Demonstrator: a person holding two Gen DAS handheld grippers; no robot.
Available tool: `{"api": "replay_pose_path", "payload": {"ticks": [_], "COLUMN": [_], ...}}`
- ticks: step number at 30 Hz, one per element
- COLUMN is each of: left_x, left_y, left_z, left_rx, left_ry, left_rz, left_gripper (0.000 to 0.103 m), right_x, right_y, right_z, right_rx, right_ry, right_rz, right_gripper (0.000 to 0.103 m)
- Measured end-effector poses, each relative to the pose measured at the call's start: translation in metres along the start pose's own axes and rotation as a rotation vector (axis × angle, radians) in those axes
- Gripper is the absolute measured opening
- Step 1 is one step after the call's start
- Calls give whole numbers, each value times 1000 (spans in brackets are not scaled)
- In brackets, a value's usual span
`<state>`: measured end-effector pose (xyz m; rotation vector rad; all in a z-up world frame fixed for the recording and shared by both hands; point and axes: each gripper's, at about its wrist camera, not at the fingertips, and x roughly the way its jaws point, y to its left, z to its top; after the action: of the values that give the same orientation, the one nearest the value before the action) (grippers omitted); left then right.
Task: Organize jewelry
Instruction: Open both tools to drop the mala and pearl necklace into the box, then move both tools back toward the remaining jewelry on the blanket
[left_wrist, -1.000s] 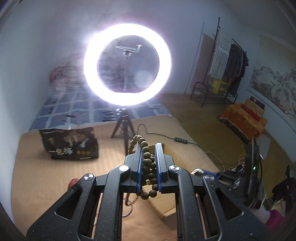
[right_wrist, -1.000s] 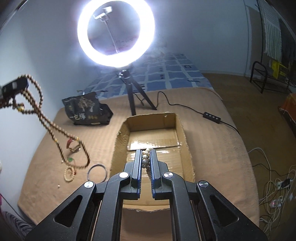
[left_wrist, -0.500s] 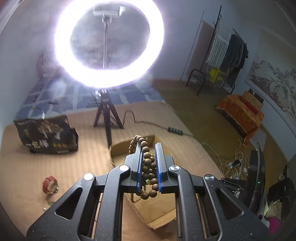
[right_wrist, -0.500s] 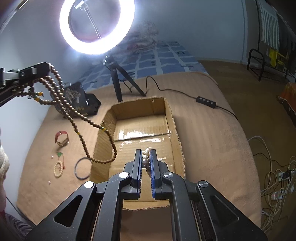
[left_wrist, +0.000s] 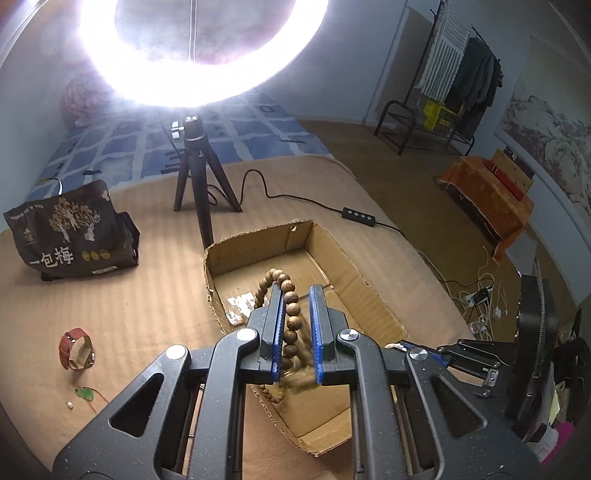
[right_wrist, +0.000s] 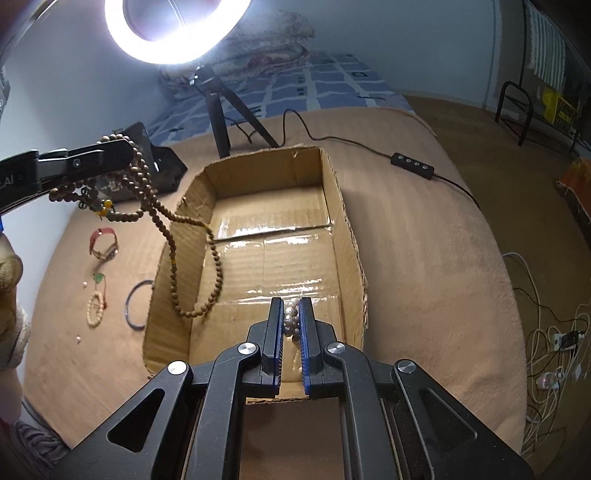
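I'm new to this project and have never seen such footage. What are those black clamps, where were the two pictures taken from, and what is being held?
No robot here: a person holds a two-finger gripper in each hand, each with a fisheye camera looking along its fingers. The left gripper has opened a little; the wooden beads hang between its fingers over the box. The right view shows the same beads dangling into the box, while the right gripper is shut on pearls. On the tan blanket lie a watch, a pale bracelet, a dark bangle and a ring light's tripod.

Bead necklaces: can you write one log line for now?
left gripper: wooden beads, over cardboard box | right gripper: pearl beads, over box
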<state>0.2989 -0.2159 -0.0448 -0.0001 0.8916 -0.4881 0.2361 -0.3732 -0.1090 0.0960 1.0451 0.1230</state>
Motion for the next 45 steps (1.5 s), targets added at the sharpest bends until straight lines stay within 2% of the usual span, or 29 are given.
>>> {"api": "replay_pose_path", "payload": {"ticks": [1,3,4,5,7,8,20,29,31,33,38,45], "left_x": [2,4,4,4,1,1,-25,-74,-86,-96,-121,-139], "left_y": [-1,-2,-2,-2,-3,-2,17,54,64,76,112,159], "left_z": [-1,-2,-3,-4,-6,-6,-9,-11,-14,-18,-34,-65], "left_rx": [7,20,23,27,30,30,7,-28,-22,-19,-35,-87], "left_ry": [5,17,16,13,12,11,-28,-109,-121,-128,-127,-93], "left_rz": [6,13,13,21,26,28,76,125,150,174,234,271], "left_gripper": [11,23,34,35,35,35,35,35,35,35,35,36], "right_x": [1,2,2,2,-1,-3,-14,-32,-36,-40,-42,-37], "right_y": [1,2,2,2,3,3,6,19,28,37,62,105], "right_z": [-1,-2,-2,-2,-2,-2,-2,2,2,3,5,3], "right_rx": [-4,-10,-12,-13,-12,-13,-10,-17,-31,-49,-107,-197], "right_ry": [8,13,14,14,3,-8,-38,-102,-125,-149,-174,-167], "right_rz": [-3,-6,-8,-10,-20,-23,-45,-54,-42,-28,-3,54], "right_gripper": [7,7,13,19,48,50,50,52,62,66,67,68]}}
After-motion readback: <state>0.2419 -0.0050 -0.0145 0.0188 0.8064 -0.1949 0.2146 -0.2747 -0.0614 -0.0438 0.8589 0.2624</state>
